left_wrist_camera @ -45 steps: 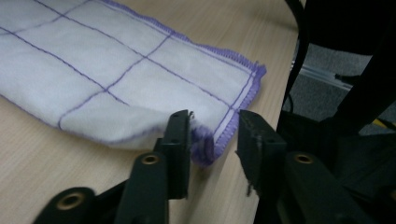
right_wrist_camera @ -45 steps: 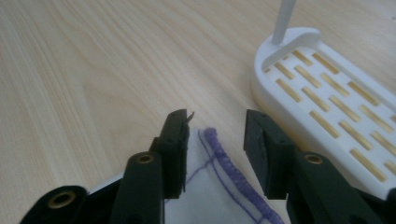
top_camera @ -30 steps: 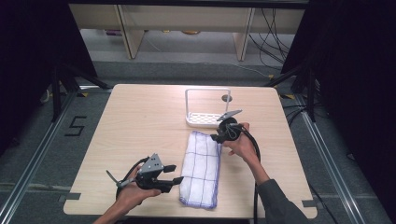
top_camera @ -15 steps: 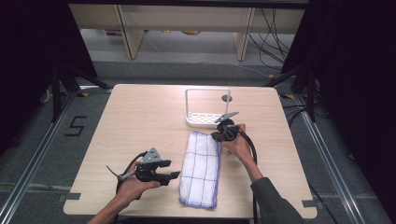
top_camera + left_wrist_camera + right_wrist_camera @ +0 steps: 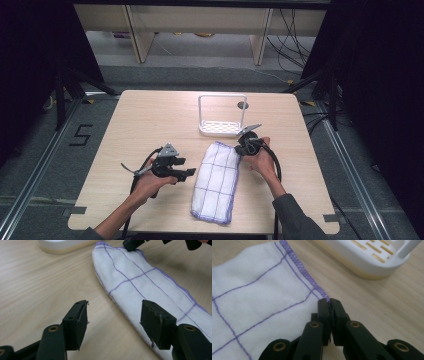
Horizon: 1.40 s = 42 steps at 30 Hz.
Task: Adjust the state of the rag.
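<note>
lies folded lengthwise on the desk (image 5: 150, 115), a white cloth (image 5: 216, 181) with purple grid lines, just in front of the white rack (image 5: 222, 116). pinched at its far right hem by the right gripper (image 5: 329, 302), jaws clamped tight on the purple edge. approached from the left by the left gripper (image 5: 113, 320), jaws parted and just widened, nothing between them, one pad over the cloth's near-left edge. judged: one corner secured, second grasp not yet made, unfolding or lifting left. plenty of bare wood left of the cloth; rack close behind, desk edge near the cloth's front end.
</note>
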{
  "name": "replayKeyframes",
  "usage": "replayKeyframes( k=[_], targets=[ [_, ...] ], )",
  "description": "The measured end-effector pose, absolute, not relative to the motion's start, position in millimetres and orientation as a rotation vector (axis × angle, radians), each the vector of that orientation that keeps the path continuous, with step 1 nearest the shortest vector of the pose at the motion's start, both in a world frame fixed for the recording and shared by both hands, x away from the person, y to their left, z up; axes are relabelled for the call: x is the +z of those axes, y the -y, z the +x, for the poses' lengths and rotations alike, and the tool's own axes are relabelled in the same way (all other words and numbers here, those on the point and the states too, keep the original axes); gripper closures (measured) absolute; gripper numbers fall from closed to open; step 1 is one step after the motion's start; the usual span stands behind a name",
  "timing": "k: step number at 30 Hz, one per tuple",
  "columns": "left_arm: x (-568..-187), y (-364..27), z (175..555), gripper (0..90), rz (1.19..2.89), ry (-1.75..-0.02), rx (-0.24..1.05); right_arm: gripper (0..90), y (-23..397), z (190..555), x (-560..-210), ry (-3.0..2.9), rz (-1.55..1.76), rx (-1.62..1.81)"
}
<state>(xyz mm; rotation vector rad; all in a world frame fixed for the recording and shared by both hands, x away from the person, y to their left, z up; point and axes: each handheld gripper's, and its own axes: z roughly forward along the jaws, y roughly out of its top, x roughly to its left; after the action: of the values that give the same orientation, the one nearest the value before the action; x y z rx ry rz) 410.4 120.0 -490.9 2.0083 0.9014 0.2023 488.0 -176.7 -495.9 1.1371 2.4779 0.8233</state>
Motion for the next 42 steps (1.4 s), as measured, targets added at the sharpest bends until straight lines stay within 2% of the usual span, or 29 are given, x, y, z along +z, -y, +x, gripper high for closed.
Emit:
replayKeyframes(
  k=[2, 7, 16, 25, 29, 37, 42],
  targets=[
    [-489.9, -114.4, 421.1, 37.8, 2.030, -0.887, 0.208, 84.7, 176.0, 487.9, -493.6, -2.490, 1.095, 0.787],
    [-487.8, -100.3, 445.7, 38.5, 2.048, -0.886, 0.224, 62.3, 181.0, 486.7, -488.9, -2.439, 1.195, 0.813],
    [-491.7, -79.2, 478.5, 39.6, 2.054, -0.930, 0.209, 47.5, 187.0, 483.4, -473.5, -2.381, 1.305, 0.893],
    [-500.1, -62.1, 496.3, 41.0, 2.094, -0.954, 0.213, 45.0, 186.2, 485.8, -486.0, -2.410, 1.332, 0.852],
    [-504.3, -57.0, 502.2, 45.6, 2.102, -0.935, 0.215, 44.7, 184.5, 486.9, -490.6, -2.424, 1.341, 0.828],
    [-510.6, -51.3, 504.5, 63.1, 2.120, -0.869, 0.192, 51.4, 183.1, 487.5, -496.7, -2.447, 1.329, 0.844],
    [-511.4, -49.1, 502.5, 75.9, 2.111, -0.840, 0.187, 62.9, 182.6, 486.9, -497.4, -2.448, 1.319, 0.881]
  ],
)
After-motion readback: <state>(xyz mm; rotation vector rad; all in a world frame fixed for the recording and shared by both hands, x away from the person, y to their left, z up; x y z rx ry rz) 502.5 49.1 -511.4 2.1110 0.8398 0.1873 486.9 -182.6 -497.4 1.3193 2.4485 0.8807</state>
